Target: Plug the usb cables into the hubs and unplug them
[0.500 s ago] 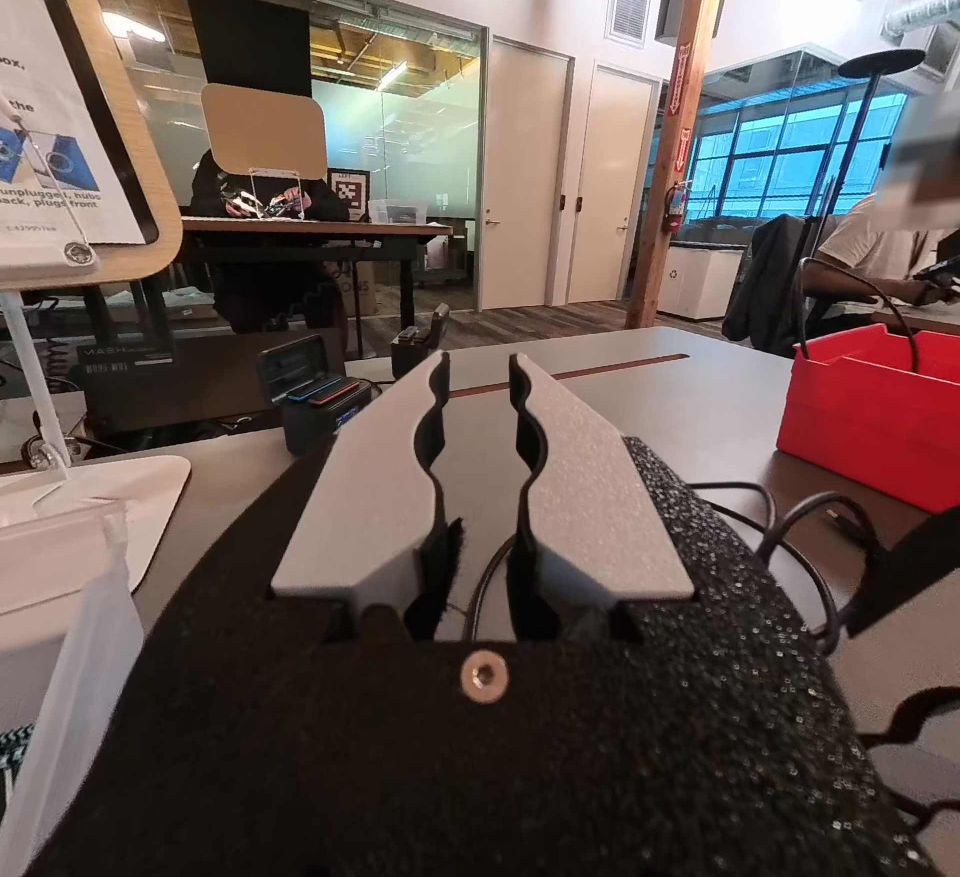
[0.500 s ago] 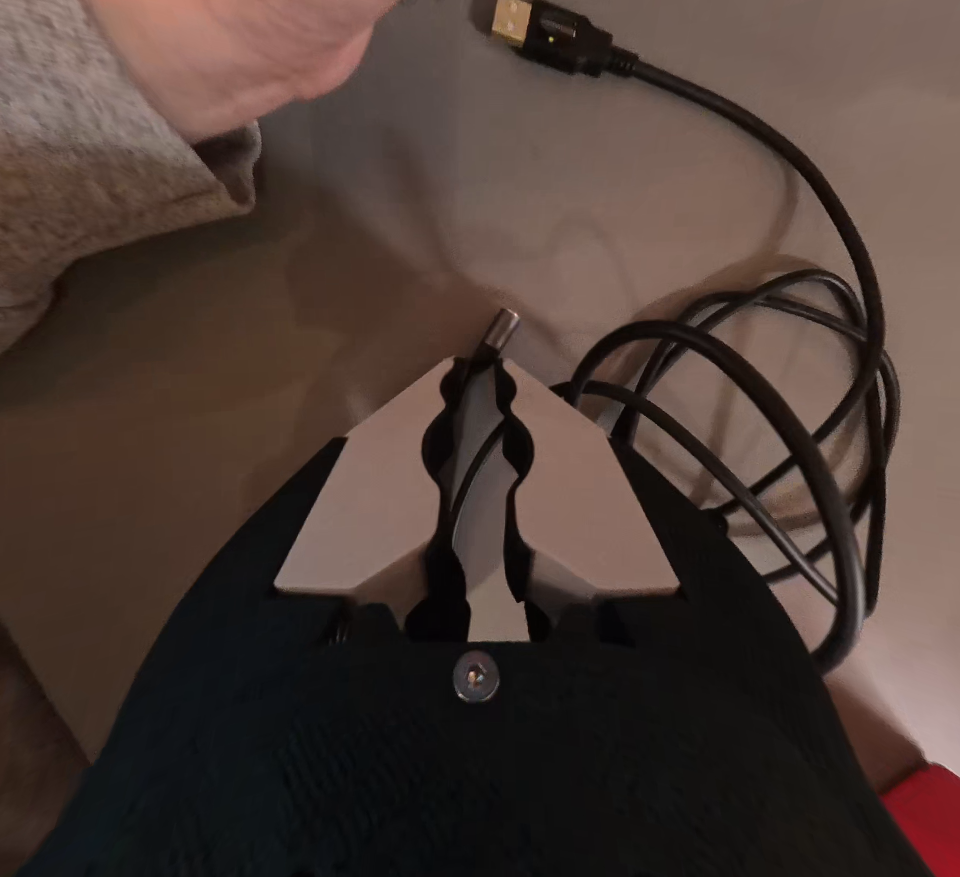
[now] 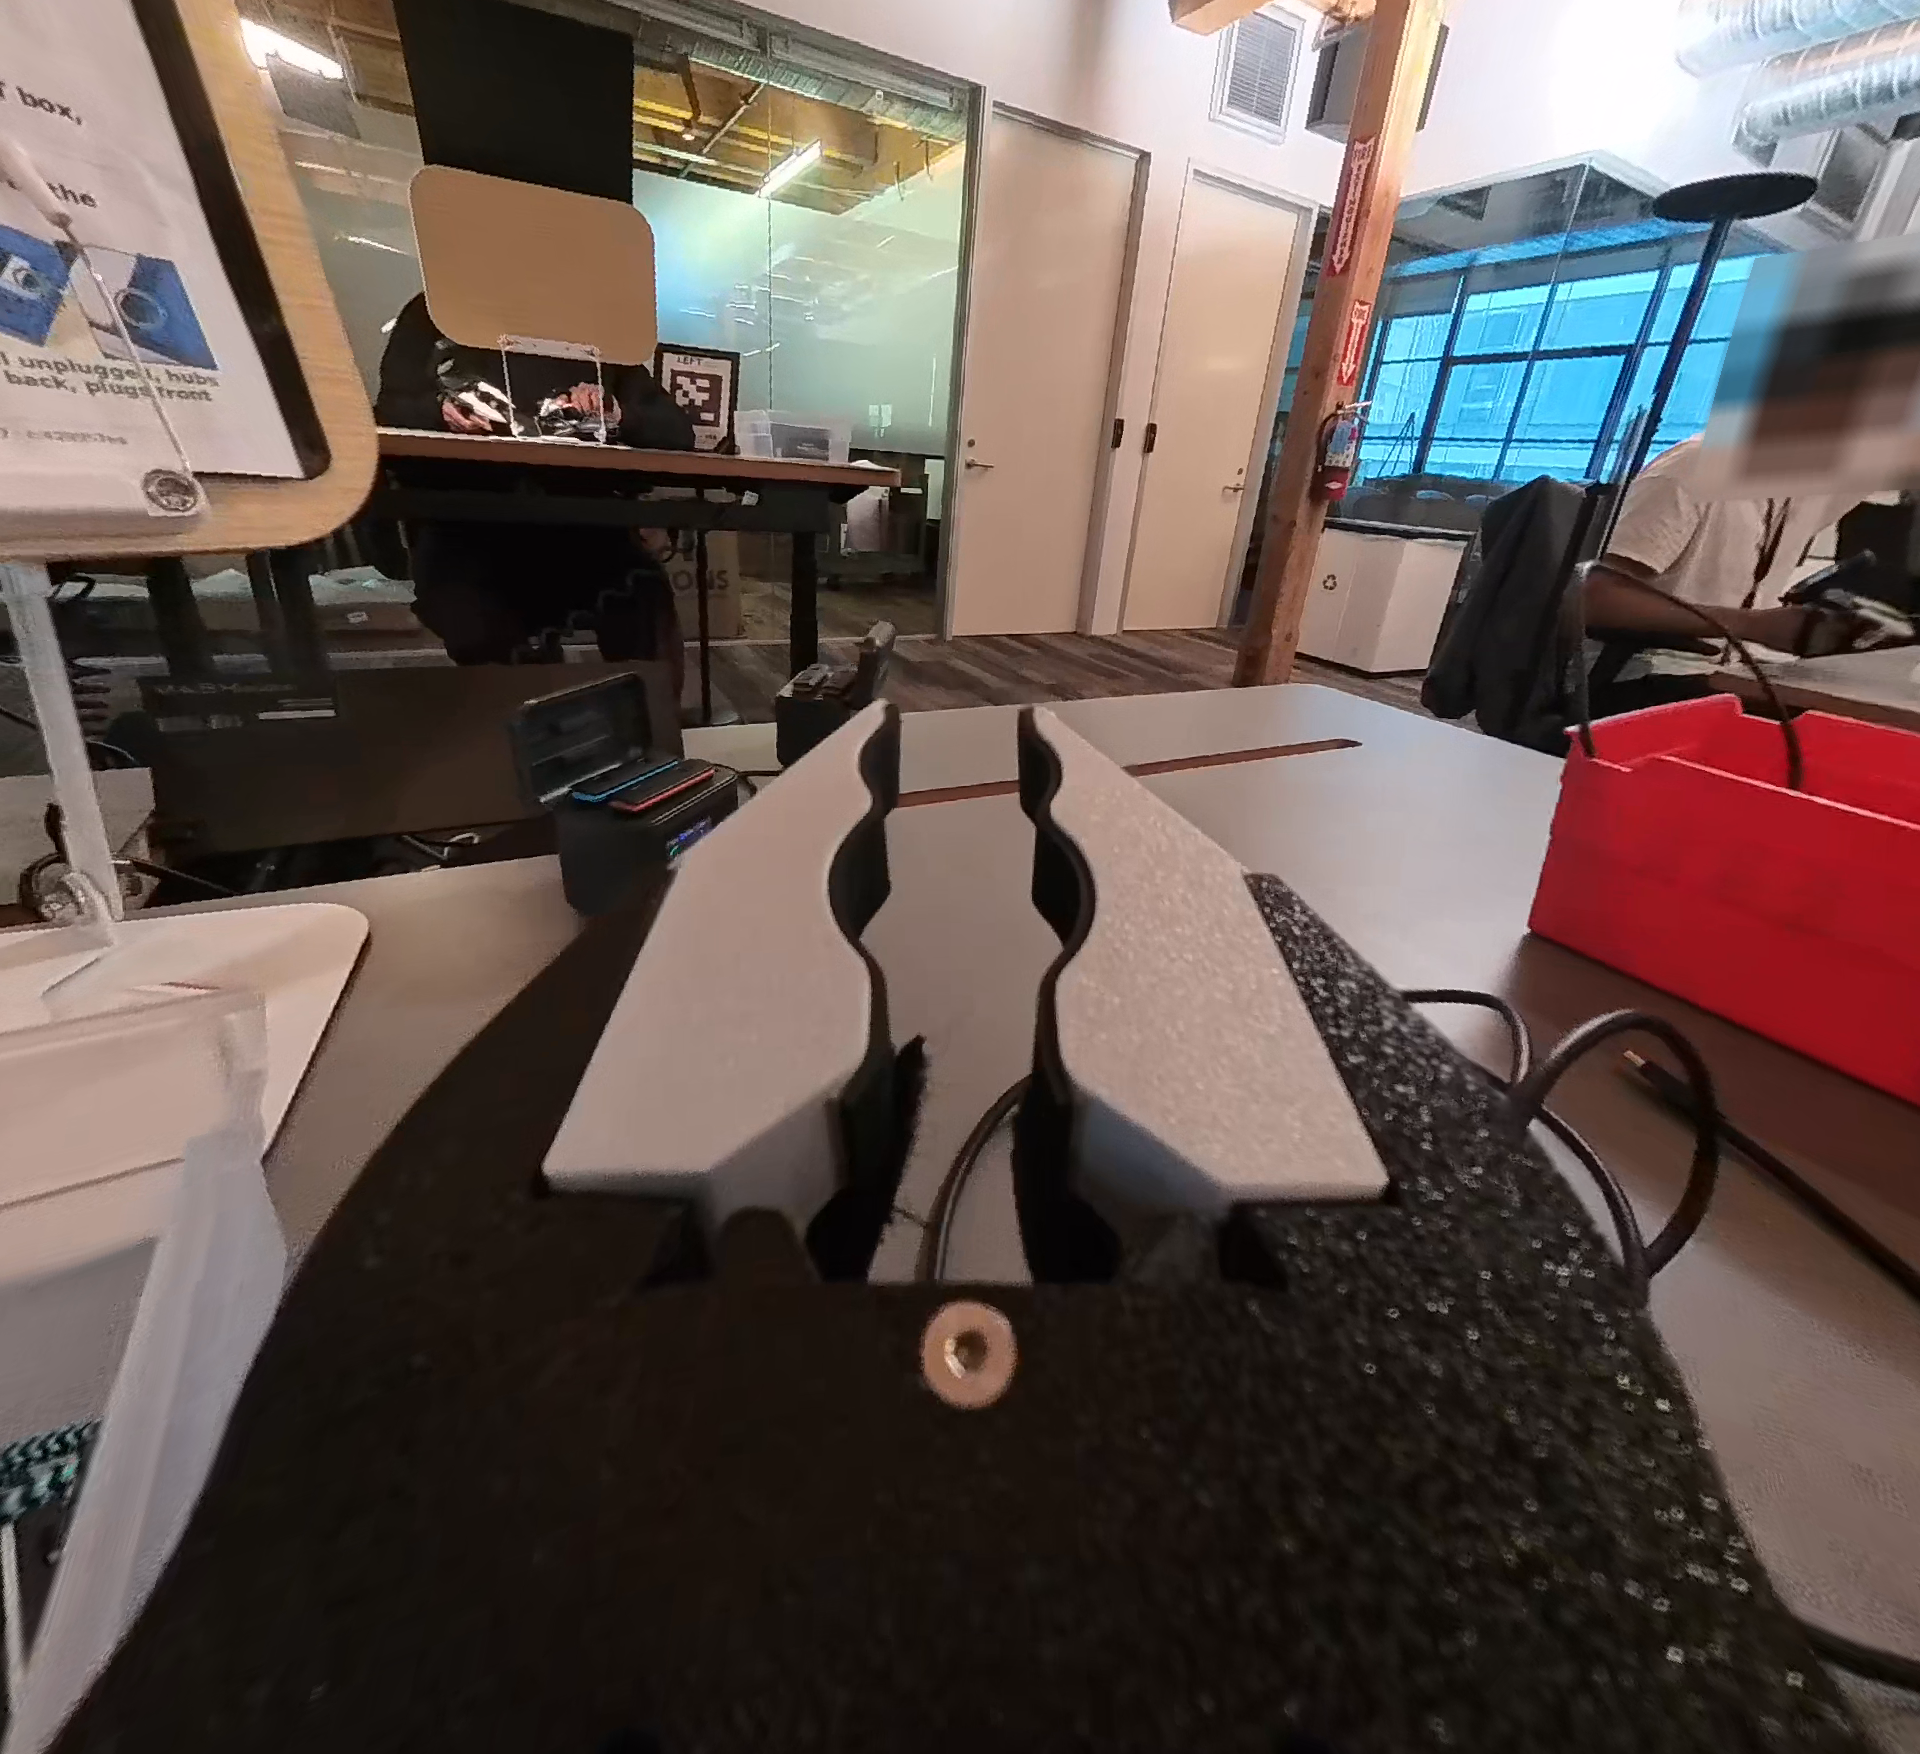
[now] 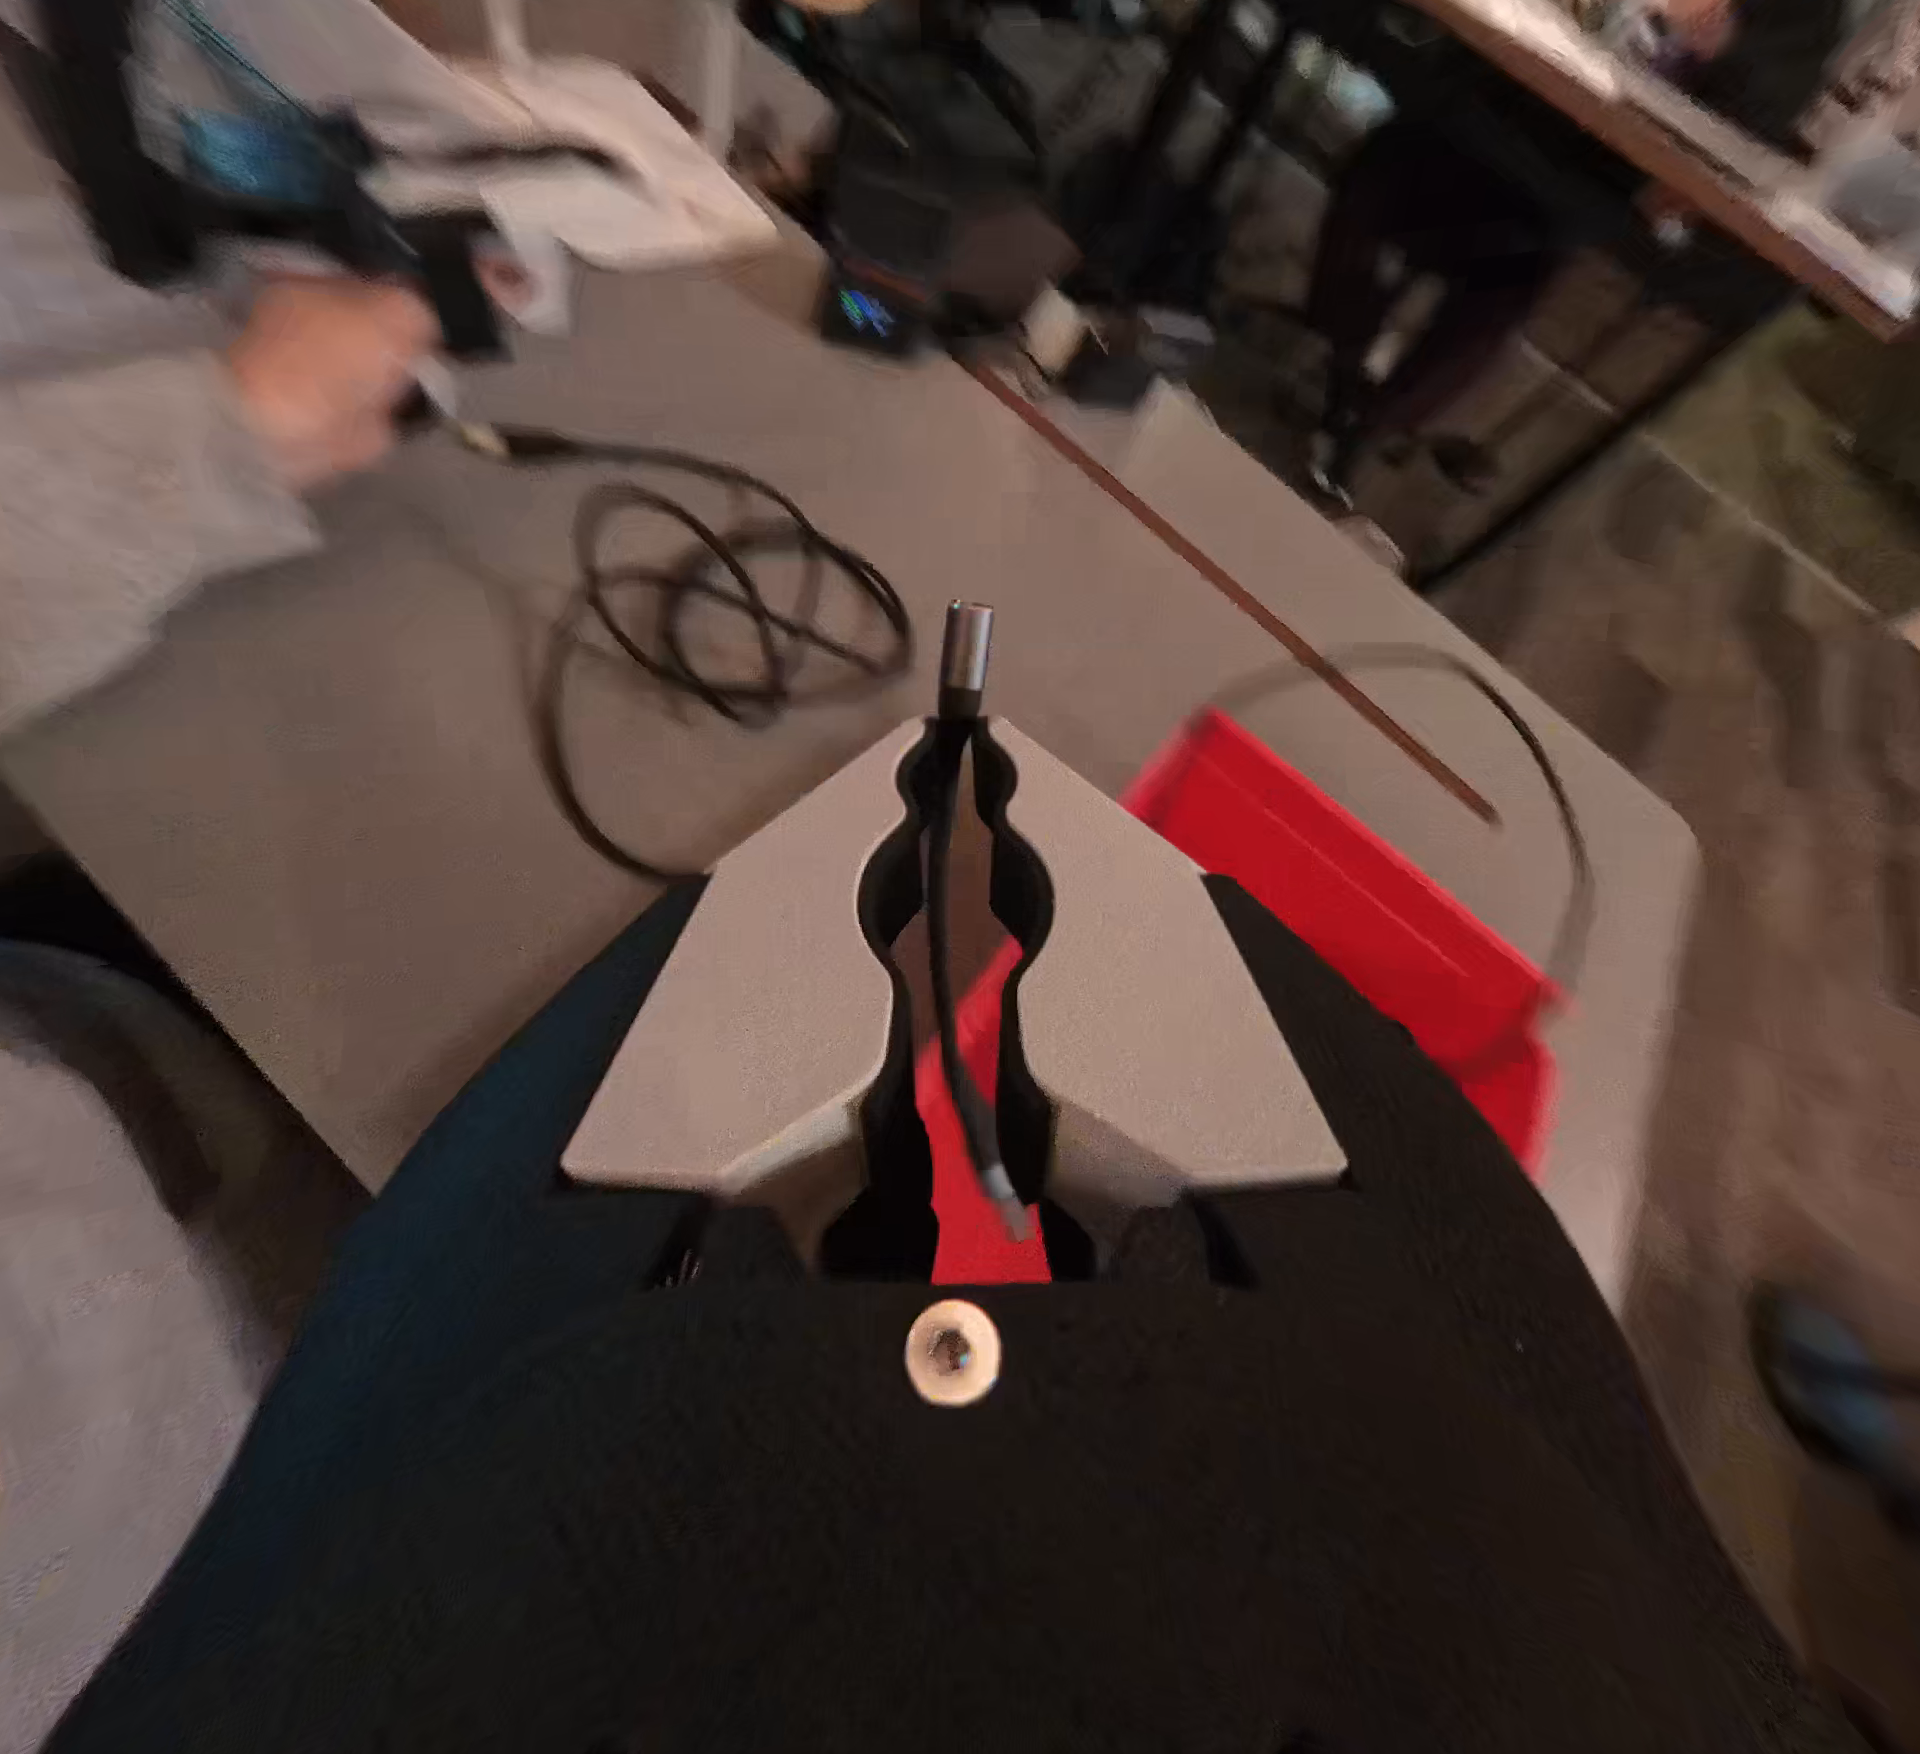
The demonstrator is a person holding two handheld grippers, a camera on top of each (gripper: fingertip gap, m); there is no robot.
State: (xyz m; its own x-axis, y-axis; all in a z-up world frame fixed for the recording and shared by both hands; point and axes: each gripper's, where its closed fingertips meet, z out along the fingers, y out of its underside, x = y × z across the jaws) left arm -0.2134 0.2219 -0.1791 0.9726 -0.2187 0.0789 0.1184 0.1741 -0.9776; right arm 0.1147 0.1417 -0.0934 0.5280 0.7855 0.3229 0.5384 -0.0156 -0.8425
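My right gripper (image 4: 956, 730) is shut on a thin black usb cable just behind its silver plug (image 4: 966, 655). The plug sticks out past the fingertips, held in the air above the table. A coiled black cable (image 4: 727, 603) lies on the table ahead, to the left. My left gripper (image 3: 956, 717) is open and empty, low over the table. A black cable (image 3: 1621, 1081) with a usb plug (image 3: 1642, 1065) lies to its right. A person's hand (image 4: 312, 374) holds the left gripper at the far left of the blurred right wrist view. No hub shows clearly.
A red bin (image 3: 1714, 873) stands at the right, with a black cable arching out of it (image 4: 1538, 769). It also shows under the right gripper (image 4: 1330, 883). A black case (image 3: 644, 800), a white stand base (image 3: 156, 966) and a clear plastic box (image 3: 104, 1289) are at the left. Left tips to right tips: about 35 cm.
My right gripper has lifted off the table with the plug, and its view has swung from looking down to looking across the table. The left gripper has barely moved.
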